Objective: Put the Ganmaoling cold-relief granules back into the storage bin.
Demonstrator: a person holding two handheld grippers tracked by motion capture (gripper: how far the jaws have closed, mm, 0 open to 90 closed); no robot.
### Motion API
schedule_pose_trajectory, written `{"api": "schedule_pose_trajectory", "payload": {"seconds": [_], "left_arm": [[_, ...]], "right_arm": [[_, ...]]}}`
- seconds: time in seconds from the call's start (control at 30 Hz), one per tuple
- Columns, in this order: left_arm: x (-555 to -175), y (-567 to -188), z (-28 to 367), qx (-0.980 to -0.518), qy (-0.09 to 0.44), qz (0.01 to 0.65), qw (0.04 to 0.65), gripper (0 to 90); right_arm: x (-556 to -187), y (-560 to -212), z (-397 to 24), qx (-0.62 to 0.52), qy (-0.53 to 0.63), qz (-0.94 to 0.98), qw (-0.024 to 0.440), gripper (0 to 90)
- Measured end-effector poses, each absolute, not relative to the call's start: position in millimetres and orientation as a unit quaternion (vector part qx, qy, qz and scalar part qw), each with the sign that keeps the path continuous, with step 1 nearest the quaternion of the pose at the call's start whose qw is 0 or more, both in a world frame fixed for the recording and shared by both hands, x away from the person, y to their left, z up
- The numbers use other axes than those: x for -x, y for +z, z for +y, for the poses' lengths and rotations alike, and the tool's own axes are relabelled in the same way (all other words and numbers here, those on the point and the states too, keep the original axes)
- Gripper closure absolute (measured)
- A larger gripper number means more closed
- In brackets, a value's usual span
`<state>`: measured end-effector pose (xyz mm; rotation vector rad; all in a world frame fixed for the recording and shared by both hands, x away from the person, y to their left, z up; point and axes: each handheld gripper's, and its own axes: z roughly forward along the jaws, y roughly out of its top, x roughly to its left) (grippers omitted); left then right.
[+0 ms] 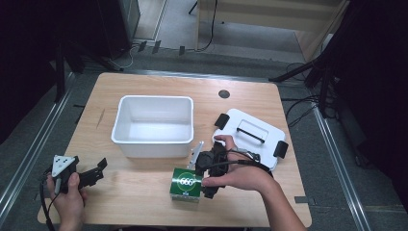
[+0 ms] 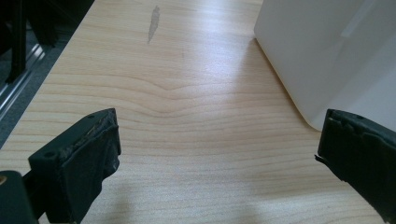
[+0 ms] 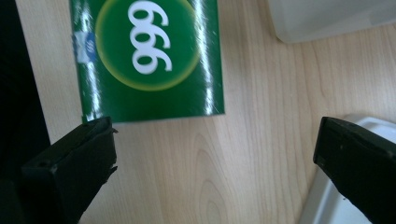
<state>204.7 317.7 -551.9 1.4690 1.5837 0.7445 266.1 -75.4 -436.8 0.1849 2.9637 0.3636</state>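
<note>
Your right hand-held gripper (image 1: pixel 204 169) hovers, jaws wide and empty, beside the glossy green box (image 1: pixel 186 183) marked 999 on the bench (image 1: pixel 144 202).

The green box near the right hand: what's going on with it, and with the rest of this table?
A person holds a gripper in each hand at a wooden table. The right gripper hovers beside the green box, jaws wide open with only bare table between them. The left gripper, also open and empty, sits near the table's front left corner, facing the white bin. The bin looks empty, and its white lid lies on the table to the right of it. Nothing is gripped yet.
</note>
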Motion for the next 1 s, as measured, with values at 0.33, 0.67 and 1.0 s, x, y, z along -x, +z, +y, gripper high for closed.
{"api": "schedule_pose_trajectory", "payload": {"seconds": [0.33,0.67,1.0], "left_arm": [[-205.0,-552.0,318.5,-0.581,0.295,0.634,0.417,0.0],[-205.2,-552.1,319.2,-0.582,0.294,0.633,0.418,0.0],[-205.4,-552.1,318.7,-0.583,0.296,0.632,0.416,0.0]], "right_arm": [[-258.9,-438.6,-57.8,-0.054,0.128,0.988,0.063,0.0],[-251.6,-445.2,-45.3,-0.041,0.135,0.989,0.043,0.0],[-246.4,-456.5,-38.9,-0.035,0.125,0.991,0.033,0.0]]}}
